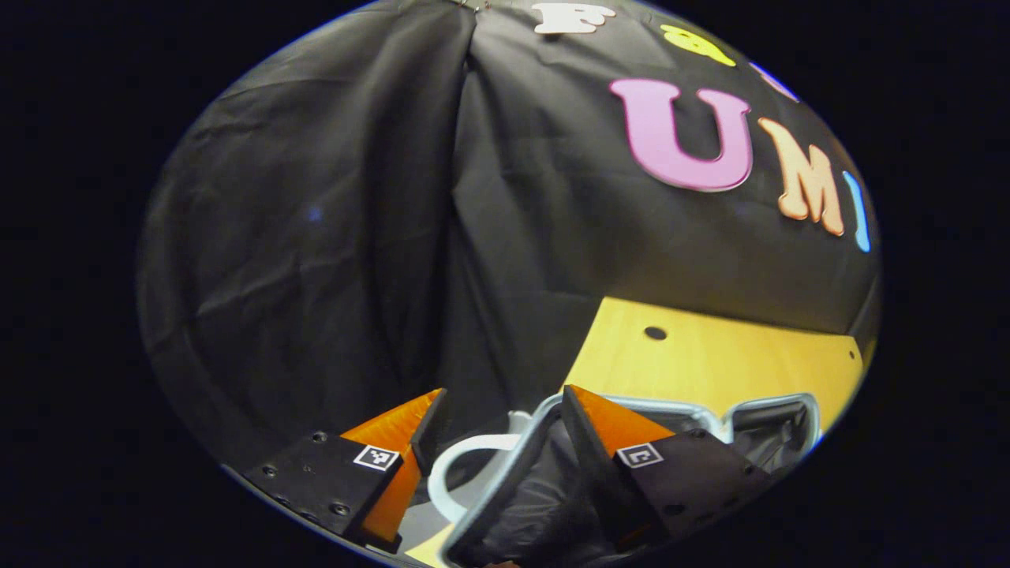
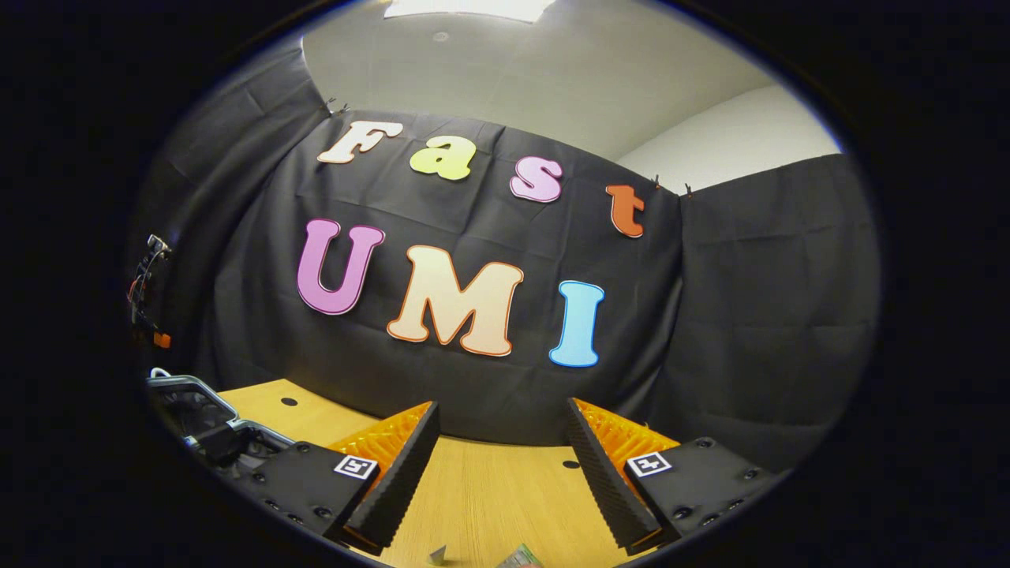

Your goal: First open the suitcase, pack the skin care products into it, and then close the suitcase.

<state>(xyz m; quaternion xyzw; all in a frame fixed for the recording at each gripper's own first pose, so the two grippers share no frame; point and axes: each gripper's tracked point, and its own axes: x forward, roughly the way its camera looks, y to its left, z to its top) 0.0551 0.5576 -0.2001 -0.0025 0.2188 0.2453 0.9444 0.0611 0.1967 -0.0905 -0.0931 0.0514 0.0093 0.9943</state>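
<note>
Left gripper view: left gripper [image 1: 499,426] spread wide, nothing pinched, over open suitcase [image 1: 505,481] at table's near edge (dark lining, pale rim, white handle [image 1: 454,473] between fingers). Wooden table [image 1: 710,363] beyond.

Right gripper view: right gripper [image 2: 503,450] spread, empty, above table [image 2: 489,497]. Suitcase [image 2: 197,410] far left, lid up. Small packet [image 2: 521,558] at bottom edge, too cropped to identify.

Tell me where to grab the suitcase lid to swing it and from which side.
Grip the suitcase lid by its pale rim, coming down from above. The rim stands as a thin raised edge between the left gripper's open fingers, with the white handle just beside.
</note>
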